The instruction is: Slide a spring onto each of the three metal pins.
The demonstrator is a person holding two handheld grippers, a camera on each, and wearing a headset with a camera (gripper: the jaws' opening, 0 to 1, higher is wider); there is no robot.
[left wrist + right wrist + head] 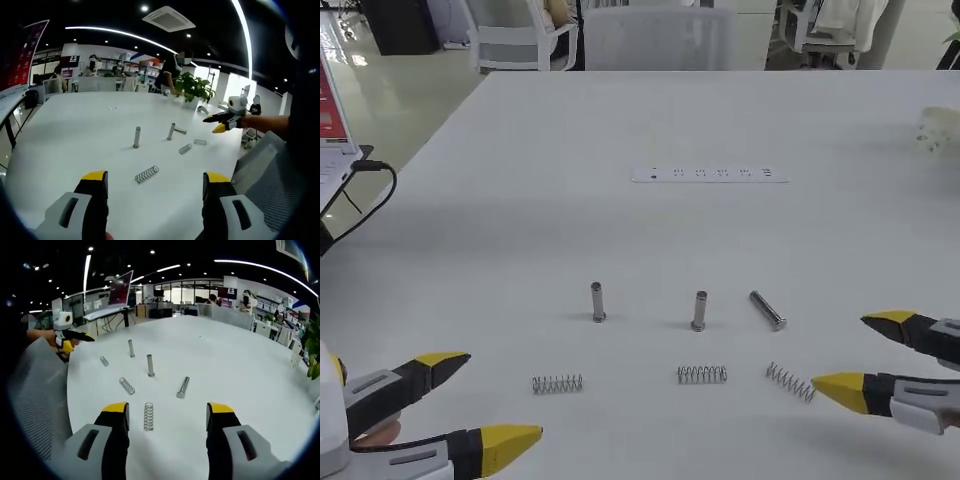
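Three metal pins rest on the white table: the left pin (598, 302) and middle pin (699, 311) stand upright, while the right pin (767, 310) lies on its side. Three springs lie loose in front of them: left spring (557, 384), middle spring (702, 374), right spring (790, 381). My left gripper (485, 400) is open, short of the left spring (146, 173). My right gripper (855, 352) is open just right of the right spring (148, 416), with the lying pin (183, 387) ahead. Both hold nothing.
A white strip (710, 174) with small holes lies farther back at the table's centre. A black cable (375, 195) and a laptop edge sit at the left. A pale object (940, 130) is at the far right edge. Chairs stand beyond the table.
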